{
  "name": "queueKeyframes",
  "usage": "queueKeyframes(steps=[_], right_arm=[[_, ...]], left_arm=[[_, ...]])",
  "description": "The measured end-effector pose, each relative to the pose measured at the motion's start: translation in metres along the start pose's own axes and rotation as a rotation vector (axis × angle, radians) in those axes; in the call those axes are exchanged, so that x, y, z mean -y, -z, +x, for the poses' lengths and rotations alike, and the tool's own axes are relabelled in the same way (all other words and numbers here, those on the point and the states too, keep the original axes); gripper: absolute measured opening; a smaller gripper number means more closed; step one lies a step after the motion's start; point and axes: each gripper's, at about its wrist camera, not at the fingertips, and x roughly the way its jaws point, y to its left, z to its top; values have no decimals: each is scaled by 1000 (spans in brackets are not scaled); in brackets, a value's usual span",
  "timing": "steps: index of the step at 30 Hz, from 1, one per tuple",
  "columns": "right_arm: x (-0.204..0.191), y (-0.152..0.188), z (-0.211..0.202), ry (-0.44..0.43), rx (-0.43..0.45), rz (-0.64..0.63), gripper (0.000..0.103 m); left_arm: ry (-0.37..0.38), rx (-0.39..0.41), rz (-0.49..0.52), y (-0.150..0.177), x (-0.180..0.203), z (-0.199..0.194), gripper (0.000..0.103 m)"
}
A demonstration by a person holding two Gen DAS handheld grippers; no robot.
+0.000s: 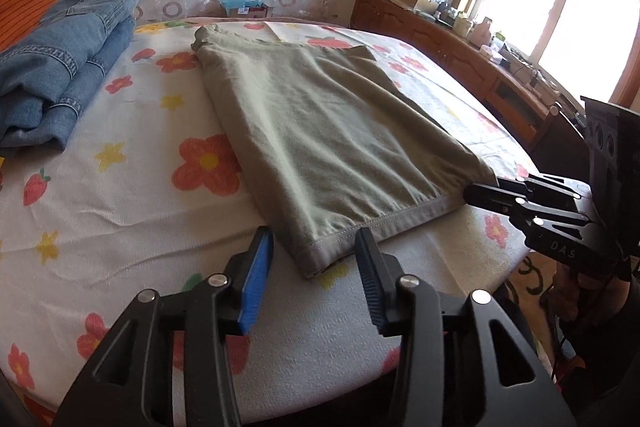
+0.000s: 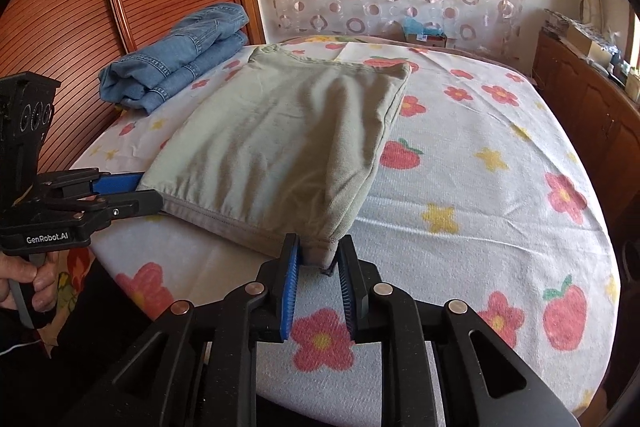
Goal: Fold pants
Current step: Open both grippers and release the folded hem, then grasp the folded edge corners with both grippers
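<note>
Folded olive-green cotton pants [image 1: 316,131] lie flat on the flower-print white bed cover [image 1: 120,227], hem edge toward you. Your left gripper [image 1: 314,267] is spread wide around the near-left hem corner, not pinching. Your right gripper [image 2: 318,267] straddles the near-right corner, pads slightly apart. Folded blue denim jeans [image 2: 180,63] sit far left.

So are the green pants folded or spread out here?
Folded: the green pants lie as a layered rectangle on the bed, doubled edge along one side.

Both wrist views low, facing bed [image 1: 120,211]
</note>
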Motion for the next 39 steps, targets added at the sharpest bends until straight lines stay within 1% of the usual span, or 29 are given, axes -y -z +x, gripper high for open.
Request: queueKeyframes(steps=[4,8,9,10,12,14,16,17,20,22,24,26,28,31,36,38,39], right_arm=[[2,0,-4,14,1,5,26],[5,-1,-10,18,15,10,29],[5,-2,-11,24,19,8,29],[5,-2,-12,26,24,5,30],[5,-3,-13,24,28,7,30],[6,-4,-14,20,31,7,30],[6,-3,-14,23,32,6,30],[6,-4,-14,21,30,5,30],[7,-3,-11,26,19,2,30],[9,-2,-9,24,12,5,30],[10,-1,-7,10,8,12,30],[11,-1,-4,5,1,16,30],[10,-2,-2,6,-3,17,30],[10,-2,0,0,-4,23,30],[10,-3,2,-9,-7,25,30],[10,-2,3,-17,-7,26,28],[10,-2,3,-26,-9,27,26]], left_arm=[[-20,-15,26,-2,6,1,47],[-27,-22,18,-3,4,1,48],[-25,-26,21,-4,4,1,50],[-25,-31,29,-4,4,2,55],[-32,-30,31,-5,4,1,59],[-11,-32,23,-6,2,-1,70],[-6,-28,10,-7,0,-2,71],[-5,-25,7,-7,-1,-2,71],[-39,8,-2,-9,-4,-8,71],[-41,24,-2,-10,-6,-11,70],[-39,34,-10,-11,-8,-13,63],[-68,42,-8,-11,-9,-13,60],[-65,38,-6,-11,-10,-12,56],[-60,24,-8,-10,-9,-8,56],[-52,-4,5,-3,-4,0,51],[-66,2,5,-2,-2,-1,49],[-59,0,2,-2,-1,-1,47]])
